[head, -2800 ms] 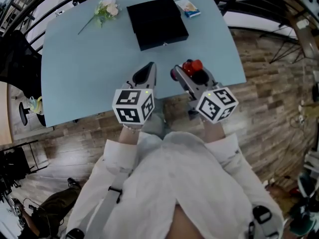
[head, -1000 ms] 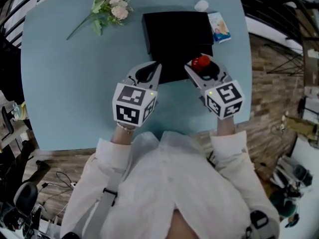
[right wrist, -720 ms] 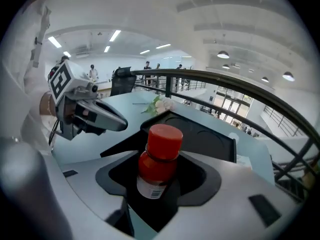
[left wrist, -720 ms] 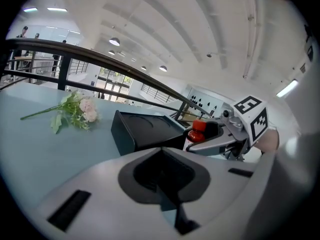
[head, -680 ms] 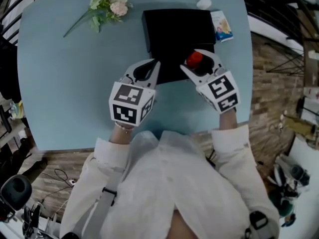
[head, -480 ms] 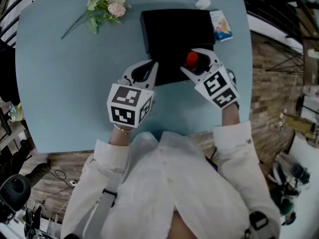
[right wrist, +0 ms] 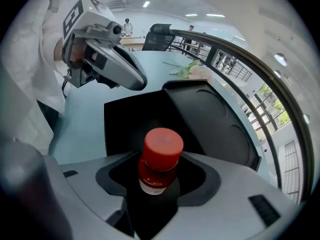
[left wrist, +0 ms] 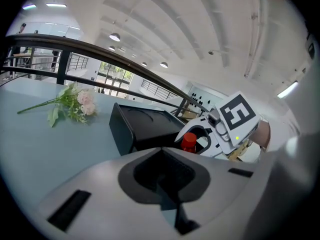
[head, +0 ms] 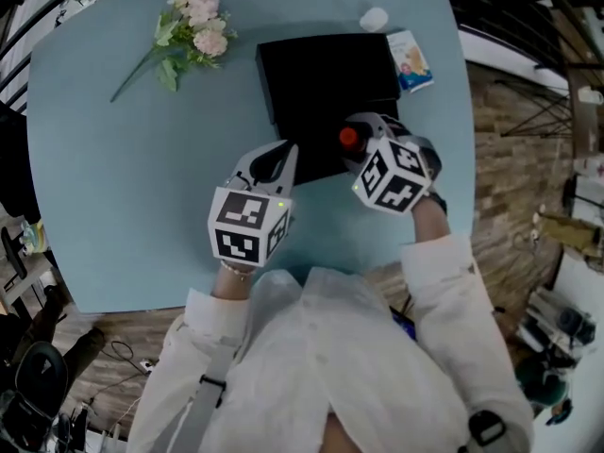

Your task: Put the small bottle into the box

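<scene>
A small bottle [right wrist: 160, 160] with a red cap [head: 348, 138] stands upright between the jaws of my right gripper [head: 355, 143], which is shut on it. The bottle hangs at the near right corner of the black box [head: 324, 85]. In the right gripper view the box [right wrist: 210, 119] lies just beyond the bottle, with a round embossed outline on its top. My left gripper [head: 274, 161] is shut with nothing in it, at the box's near left corner. The left gripper view shows the box [left wrist: 142, 126] and the bottle [left wrist: 188, 142] ahead to the right.
The pale blue table [head: 113, 177] carries a sprig of pink flowers [head: 189, 26] at the far left. A small printed packet [head: 409, 60] and a white lump [head: 375, 18] lie by the box's far right. The table's near edge runs just below the grippers; beyond it is wooden floor [head: 510, 168].
Both grippers have moved from the table's near edge up to the box. Over the last second the right gripper has swung left with the bottle, towards the box's near right corner.
</scene>
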A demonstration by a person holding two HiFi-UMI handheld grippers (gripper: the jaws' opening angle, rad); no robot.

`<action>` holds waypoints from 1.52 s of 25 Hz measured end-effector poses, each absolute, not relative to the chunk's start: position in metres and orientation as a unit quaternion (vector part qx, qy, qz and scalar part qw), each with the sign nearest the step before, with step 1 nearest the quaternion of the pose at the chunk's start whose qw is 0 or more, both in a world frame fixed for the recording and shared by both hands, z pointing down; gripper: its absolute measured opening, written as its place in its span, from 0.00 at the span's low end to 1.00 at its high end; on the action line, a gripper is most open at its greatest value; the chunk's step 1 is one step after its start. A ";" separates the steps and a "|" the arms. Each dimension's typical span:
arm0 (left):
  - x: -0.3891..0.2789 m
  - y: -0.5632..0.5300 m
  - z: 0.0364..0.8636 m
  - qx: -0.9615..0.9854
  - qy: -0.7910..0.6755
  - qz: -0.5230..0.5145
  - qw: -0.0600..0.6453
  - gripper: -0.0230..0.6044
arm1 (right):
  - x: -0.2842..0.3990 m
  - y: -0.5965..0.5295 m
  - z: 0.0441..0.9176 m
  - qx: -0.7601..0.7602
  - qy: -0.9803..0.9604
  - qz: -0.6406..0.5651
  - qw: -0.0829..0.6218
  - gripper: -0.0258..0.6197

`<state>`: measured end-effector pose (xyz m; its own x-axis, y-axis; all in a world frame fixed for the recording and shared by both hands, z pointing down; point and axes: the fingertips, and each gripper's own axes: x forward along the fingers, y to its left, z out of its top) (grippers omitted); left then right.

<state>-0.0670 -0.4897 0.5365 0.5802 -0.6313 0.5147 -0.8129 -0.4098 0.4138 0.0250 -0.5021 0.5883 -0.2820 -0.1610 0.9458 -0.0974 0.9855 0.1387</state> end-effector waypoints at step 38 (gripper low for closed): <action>-0.073 -0.494 0.535 0.830 -0.439 0.147 0.310 0.04 | 0.020 -0.493 0.576 0.071 -0.809 -0.036 0.582 0.38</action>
